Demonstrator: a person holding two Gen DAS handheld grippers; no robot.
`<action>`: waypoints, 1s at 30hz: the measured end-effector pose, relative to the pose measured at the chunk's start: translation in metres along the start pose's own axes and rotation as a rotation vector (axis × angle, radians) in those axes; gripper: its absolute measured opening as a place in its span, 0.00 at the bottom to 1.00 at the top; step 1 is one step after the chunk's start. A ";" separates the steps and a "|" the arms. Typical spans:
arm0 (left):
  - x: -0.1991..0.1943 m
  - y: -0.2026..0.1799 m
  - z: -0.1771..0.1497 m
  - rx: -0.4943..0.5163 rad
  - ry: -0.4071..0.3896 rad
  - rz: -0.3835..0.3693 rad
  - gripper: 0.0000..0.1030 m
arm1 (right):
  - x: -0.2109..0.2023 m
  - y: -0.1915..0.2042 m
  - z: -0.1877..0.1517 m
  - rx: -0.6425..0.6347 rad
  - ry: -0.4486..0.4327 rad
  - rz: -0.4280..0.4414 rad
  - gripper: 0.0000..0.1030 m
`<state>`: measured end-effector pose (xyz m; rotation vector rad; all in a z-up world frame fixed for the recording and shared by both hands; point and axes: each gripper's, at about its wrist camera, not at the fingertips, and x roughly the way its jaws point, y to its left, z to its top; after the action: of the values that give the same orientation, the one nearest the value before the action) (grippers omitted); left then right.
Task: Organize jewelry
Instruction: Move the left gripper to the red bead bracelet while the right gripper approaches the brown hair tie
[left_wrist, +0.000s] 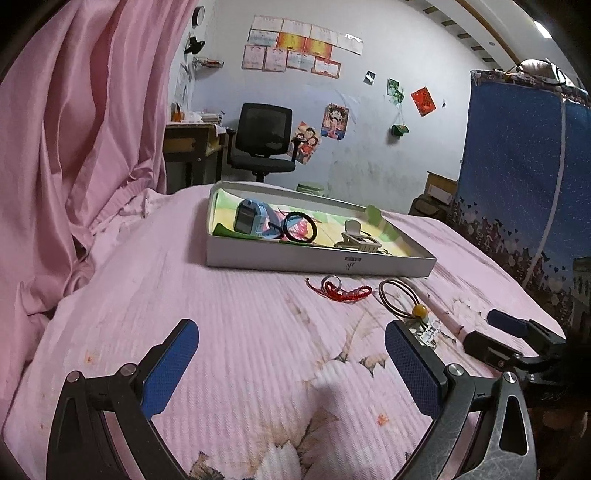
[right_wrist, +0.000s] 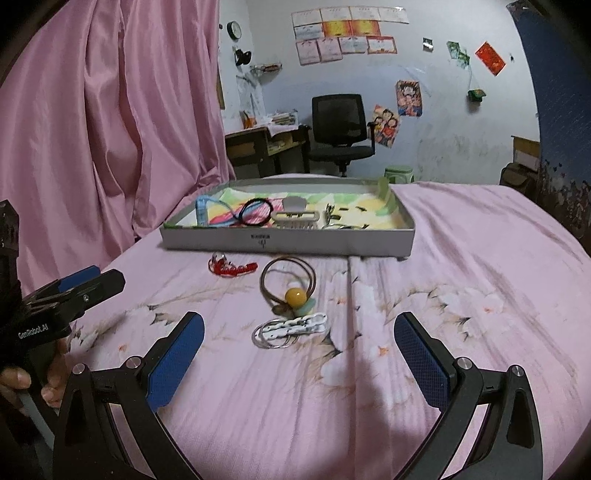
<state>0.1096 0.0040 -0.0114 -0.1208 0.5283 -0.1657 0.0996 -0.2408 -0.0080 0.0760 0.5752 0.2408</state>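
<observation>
Both grippers, left (left_wrist: 291, 363) and right (right_wrist: 299, 356), held jaws wide and empty over the bed (right_wrist: 461, 266), where the flat clip (right_wrist: 291, 329) beside the tray (right_wrist: 288, 242) might snag the sheet.

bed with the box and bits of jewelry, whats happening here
A person holds a tool in each hand over a pink bed, sorting jewelry into a shallow box. A watch, a black hair tie and a hair clip already lie in it. A red bracelet, a bead hair tie and a white clip are on the bed in front. Both the left tool and right tool are open and empty.
</observation>
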 end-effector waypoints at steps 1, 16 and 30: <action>0.002 0.000 0.000 0.001 0.006 -0.004 0.98 | 0.001 0.001 0.000 -0.003 0.007 0.004 0.97; 0.050 -0.001 0.014 0.002 0.166 -0.082 0.78 | 0.037 -0.011 0.001 0.060 0.145 0.051 0.61; 0.108 -0.004 0.040 -0.053 0.303 -0.181 0.57 | 0.080 -0.010 0.020 0.050 0.184 0.083 0.47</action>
<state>0.2220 -0.0172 -0.0294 -0.1972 0.8246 -0.3500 0.1779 -0.2308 -0.0349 0.1268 0.7624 0.3163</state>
